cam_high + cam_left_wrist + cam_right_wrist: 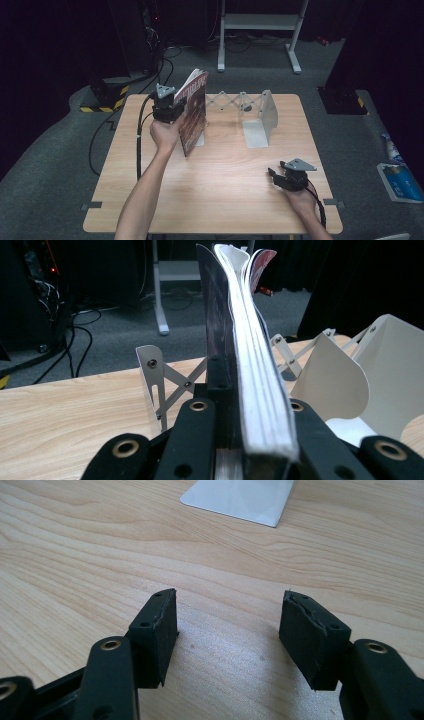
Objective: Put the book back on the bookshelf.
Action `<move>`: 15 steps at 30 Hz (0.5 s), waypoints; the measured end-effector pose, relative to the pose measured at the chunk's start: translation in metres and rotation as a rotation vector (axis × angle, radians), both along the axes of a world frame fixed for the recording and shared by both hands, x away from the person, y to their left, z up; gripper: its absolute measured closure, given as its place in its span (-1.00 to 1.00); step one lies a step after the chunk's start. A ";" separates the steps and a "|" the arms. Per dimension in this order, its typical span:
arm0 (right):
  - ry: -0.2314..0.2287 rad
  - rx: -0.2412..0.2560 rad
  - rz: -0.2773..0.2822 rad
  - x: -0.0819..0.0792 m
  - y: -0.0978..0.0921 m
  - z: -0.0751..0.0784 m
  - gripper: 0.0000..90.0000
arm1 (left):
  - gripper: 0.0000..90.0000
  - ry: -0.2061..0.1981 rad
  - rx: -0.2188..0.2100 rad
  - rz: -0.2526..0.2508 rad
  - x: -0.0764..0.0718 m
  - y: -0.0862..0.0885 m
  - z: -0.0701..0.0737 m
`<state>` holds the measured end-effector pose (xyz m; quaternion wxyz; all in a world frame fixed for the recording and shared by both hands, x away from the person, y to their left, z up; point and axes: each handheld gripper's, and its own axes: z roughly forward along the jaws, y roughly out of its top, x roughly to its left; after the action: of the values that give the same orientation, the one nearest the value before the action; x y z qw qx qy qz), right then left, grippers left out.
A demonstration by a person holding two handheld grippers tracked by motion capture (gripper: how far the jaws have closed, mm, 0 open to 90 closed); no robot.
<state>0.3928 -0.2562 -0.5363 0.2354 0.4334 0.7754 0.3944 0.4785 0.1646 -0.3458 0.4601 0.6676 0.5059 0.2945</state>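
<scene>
**A:** What's your left claw (176,106) got?

**B:** It's pinching a floppy softcover book (194,112), glossy reddish cover, white page block bowing a bit up top. I've got it standing on edge, long axis upright, at the left end of the white metal accordion bookend rack (260,117), just beside that end's plate.

**A:** And the right one?

**B:** My right claw (274,175) is spread wide with nothing in it, low over the pale woodgrain tabletop (225,200) near the front right edge. Loads of bare wood between the two.
</scene>
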 end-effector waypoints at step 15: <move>0.001 0.000 0.000 0.000 0.000 0.000 -0.11 | 0.78 0.027 0.053 -0.023 -0.003 0.010 -0.003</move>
<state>0.3928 -0.2562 -0.5363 0.2350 0.4338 0.7753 0.3943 0.4758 0.1746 -0.3487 0.4390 0.6892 0.4962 0.2934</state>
